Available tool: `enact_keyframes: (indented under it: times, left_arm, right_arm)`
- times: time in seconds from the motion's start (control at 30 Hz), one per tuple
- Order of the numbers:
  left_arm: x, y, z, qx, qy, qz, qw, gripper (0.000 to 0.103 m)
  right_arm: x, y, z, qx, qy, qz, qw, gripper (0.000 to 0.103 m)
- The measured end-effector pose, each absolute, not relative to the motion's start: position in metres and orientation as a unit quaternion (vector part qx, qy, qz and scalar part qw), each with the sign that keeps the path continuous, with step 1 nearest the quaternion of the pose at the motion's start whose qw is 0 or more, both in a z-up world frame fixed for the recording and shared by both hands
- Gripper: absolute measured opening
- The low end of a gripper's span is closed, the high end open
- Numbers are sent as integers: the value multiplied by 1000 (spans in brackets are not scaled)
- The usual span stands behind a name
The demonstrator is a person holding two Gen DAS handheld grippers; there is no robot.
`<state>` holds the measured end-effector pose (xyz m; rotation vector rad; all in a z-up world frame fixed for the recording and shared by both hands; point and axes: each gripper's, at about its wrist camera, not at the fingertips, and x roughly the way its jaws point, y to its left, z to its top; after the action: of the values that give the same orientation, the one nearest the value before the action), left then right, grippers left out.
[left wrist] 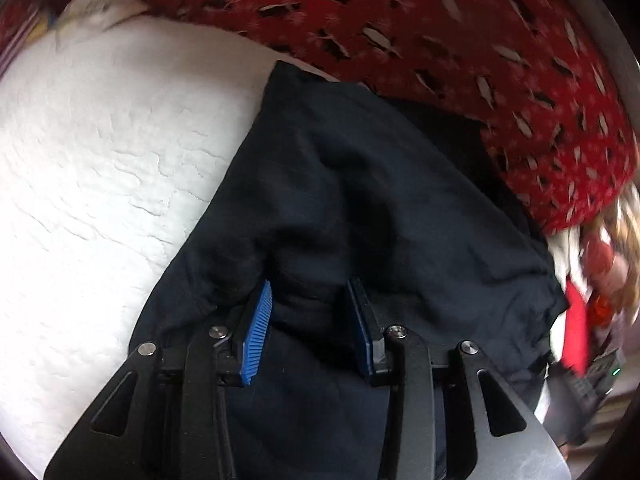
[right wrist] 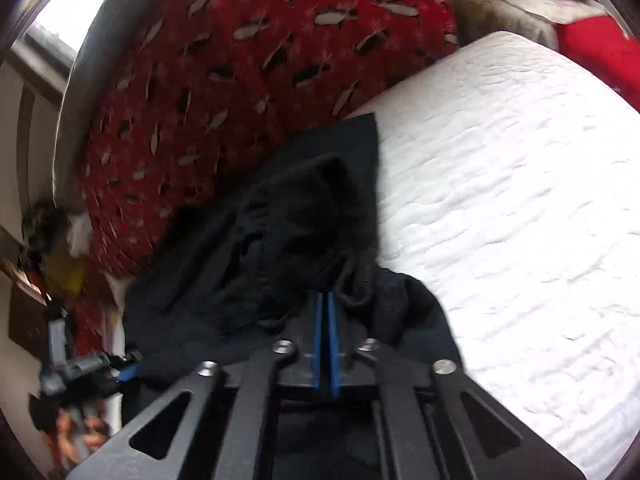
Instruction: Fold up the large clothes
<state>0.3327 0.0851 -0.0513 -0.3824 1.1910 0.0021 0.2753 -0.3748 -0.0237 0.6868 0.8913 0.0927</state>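
A large dark navy garment [left wrist: 360, 184] lies bunched on a white textured bed cover [left wrist: 100, 152]. My left gripper [left wrist: 310, 292] is open, its blue pads [left wrist: 258, 332] standing apart with folds of the garment between and over them. In the right wrist view the same dark garment [right wrist: 288, 216] hangs crumpled in front of my right gripper [right wrist: 326, 300], whose blue pads are pressed together on a fold of it. The left gripper also shows at the lower left of the right wrist view [right wrist: 120, 372].
A red blanket with a grey and black pattern [left wrist: 460, 40] lies heaped behind the garment, also seen in the right wrist view [right wrist: 240, 60]. The white bed cover [right wrist: 520, 220] stretches to the right there. Cluttered red and mixed items [left wrist: 592, 288] sit at the bed's edge.
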Motion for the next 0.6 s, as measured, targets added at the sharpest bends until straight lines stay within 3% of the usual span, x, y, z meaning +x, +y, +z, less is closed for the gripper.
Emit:
enact_keyframes:
  times: [0.07,0.17,0.23,0.37,0.6]
  left_arm:
    - [323,82,-46,-182,558,-20,809,36]
    - [311,66,-55,-152,580,-33,800,40]
    - [302,55,-57,-122,573,-25,810,41]
    - [278,42,-51,-95,587,-35,803,46]
    - [217,38,-46,-76,626,-65,774,46]
  right_arm:
    - [260,-375,-7,318,392,59,861,9]
    - [252,-370,-16,296,425,68,852,10]
    - [255,-371,-39,292,479,50,826,6]
    - [240,-385,-41,367,482,51,794,7]
    - [175,-362,-32,302,553,49,775,9]
